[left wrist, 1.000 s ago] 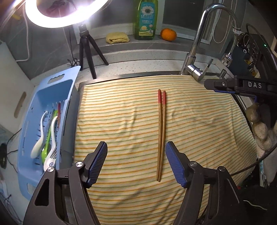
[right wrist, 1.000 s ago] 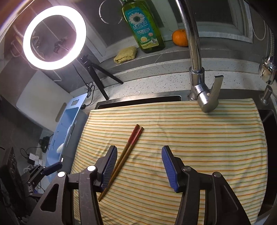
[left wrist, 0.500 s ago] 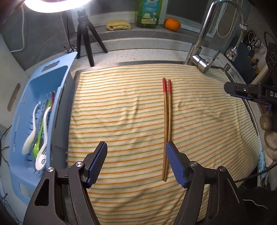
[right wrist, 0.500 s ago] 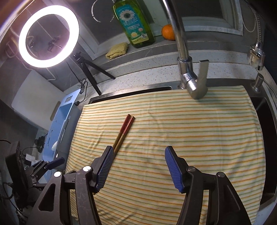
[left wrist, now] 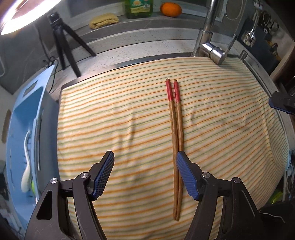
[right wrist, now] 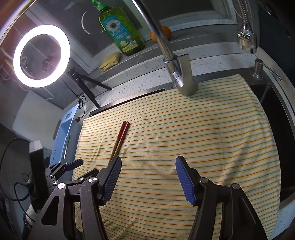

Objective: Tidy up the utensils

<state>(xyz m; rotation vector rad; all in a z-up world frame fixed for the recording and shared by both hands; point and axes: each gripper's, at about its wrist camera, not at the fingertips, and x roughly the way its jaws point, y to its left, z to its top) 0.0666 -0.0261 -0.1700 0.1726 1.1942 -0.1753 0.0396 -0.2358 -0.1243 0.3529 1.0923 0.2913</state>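
Two wooden chopsticks [left wrist: 175,140] with red ends lie side by side on the striped cloth [left wrist: 114,118]. My left gripper [left wrist: 145,154] hangs open low over the cloth; the chopsticks run just inside its right finger [left wrist: 186,175], untouched. My right gripper [right wrist: 149,158] is also open, with only cloth between its fingers. In the right wrist view the chopsticks [right wrist: 120,136] slant away and vanish behind the left finger [right wrist: 111,177]. A pad of the right gripper [left wrist: 280,104] shows at the left wrist view's right edge. The left gripper's tip [right wrist: 72,164] shows low on the left in the right wrist view.
A blue drainer tray [left wrist: 20,118] at the cloth's left holds a white spoon [left wrist: 26,147] and other utensils. A chrome faucet [right wrist: 181,73] overhangs the cloth's far edge. Behind are a ring light [right wrist: 41,56] on a tripod [left wrist: 62,42], soap bottle [right wrist: 119,31], orange [left wrist: 170,9] and sponge [left wrist: 103,20].
My left gripper has dropped lower and come closer to the chopsticks, which now lie against the inner side of its right finger. The right gripper drifted sideways; the chopsticks slid further behind its left finger.
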